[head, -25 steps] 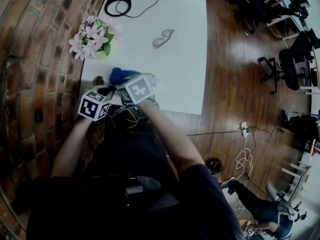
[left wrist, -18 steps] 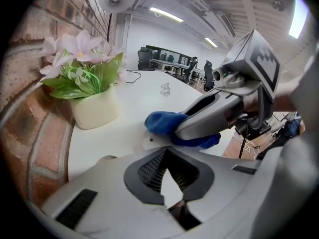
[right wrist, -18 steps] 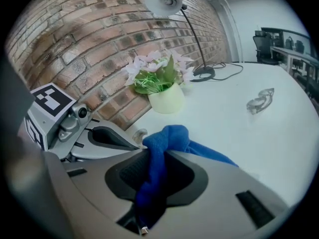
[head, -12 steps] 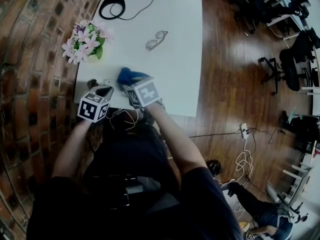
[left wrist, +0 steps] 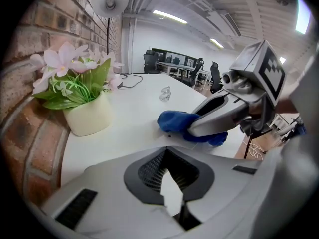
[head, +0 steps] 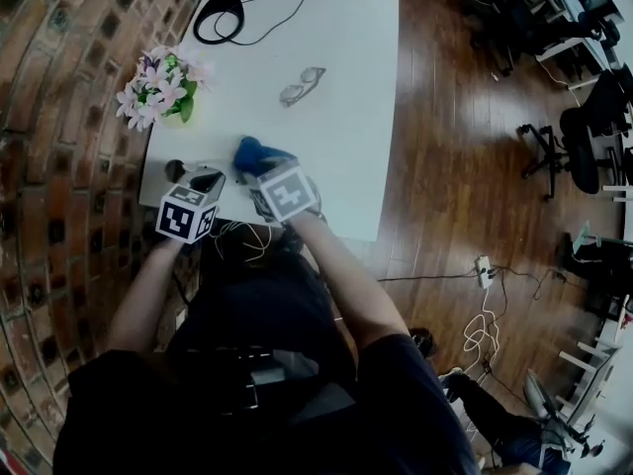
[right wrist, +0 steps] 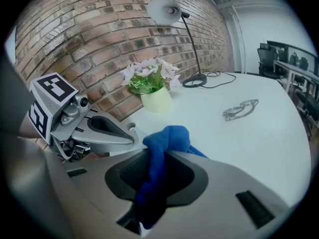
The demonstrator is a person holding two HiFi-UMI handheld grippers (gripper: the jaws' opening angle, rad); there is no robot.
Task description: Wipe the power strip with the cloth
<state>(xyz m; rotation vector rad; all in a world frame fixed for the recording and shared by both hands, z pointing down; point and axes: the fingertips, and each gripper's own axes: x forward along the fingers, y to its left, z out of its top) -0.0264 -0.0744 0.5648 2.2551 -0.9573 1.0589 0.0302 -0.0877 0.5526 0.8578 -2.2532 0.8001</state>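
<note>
Two grippers work at the near edge of the white table, centre-left in the head view. The left gripper has its jaws closed together on nothing I can see. The right gripper clamps a bunched blue cloth. The white power strip barely shows beside the cloth. Farther up are potted flowers at the left, glasses and a lamp.

No legible text, no labels, brands or numbers readable
</note>
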